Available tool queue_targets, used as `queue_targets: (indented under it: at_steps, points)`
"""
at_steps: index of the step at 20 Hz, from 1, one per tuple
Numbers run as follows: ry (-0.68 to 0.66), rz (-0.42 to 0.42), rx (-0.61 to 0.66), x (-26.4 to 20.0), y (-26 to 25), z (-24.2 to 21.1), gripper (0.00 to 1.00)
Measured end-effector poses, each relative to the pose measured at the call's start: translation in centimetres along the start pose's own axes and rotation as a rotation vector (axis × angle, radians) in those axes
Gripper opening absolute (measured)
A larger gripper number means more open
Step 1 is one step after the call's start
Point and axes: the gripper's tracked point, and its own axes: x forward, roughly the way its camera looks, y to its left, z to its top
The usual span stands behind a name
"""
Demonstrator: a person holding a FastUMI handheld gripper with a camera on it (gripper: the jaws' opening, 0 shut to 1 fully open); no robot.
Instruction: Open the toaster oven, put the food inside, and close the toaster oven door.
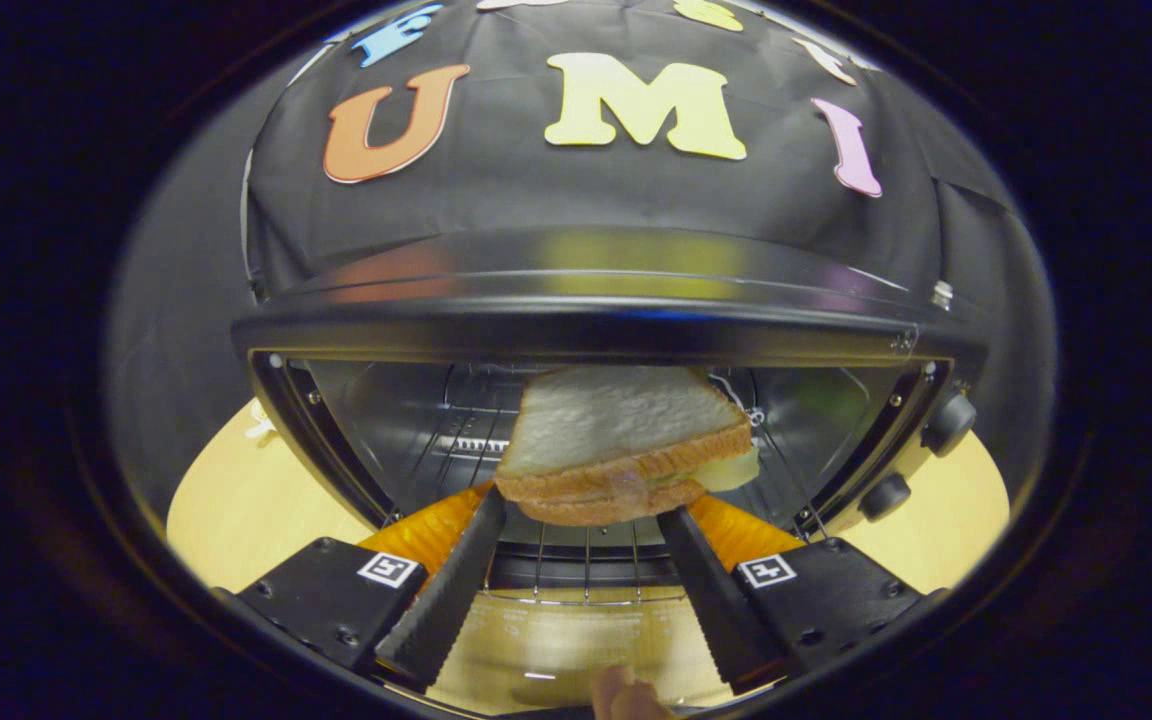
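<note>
A black toaster oven (596,300) stands just ahead with its door (576,640) folded down flat beneath my fingers. A sandwich (626,440) of white bread with a pale filling hangs at the oven's mouth, tilted, above the wire rack (586,560). My gripper (591,505) is shut on the sandwich, one finger pressing each side of its near edge. The shiny oven cavity (416,420) lies behind the sandwich.
Two dark knobs (946,425) sit on the oven's right front panel. The oven rests on a light wooden table (236,500). A fingertip (621,695) shows at the near edge of the lowered door.
</note>
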Motion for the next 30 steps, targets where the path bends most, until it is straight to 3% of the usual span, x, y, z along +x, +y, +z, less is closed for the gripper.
queue_targets:
  at_steps: [3,5,13,22,26,30]
  points:
    - [0.073,0.06,0.013,-1.7,1.1,-1.6,1.0]
    - [0.134,0.031,-0.037,-2.7,0.8,-3.2,1.0]
    - [0.145,0.013,-0.01,-7.3,0.5,-6.0,1.0]
    - [0.141,-0.044,-0.121,-12.8,0.3,-9.5,1.0]
    - [0.186,-0.022,-0.082,-12.9,0.0,-11.4,1.0]
    - [0.203,-0.051,-0.057,-12.4,-1.3,-11.9,1.0]
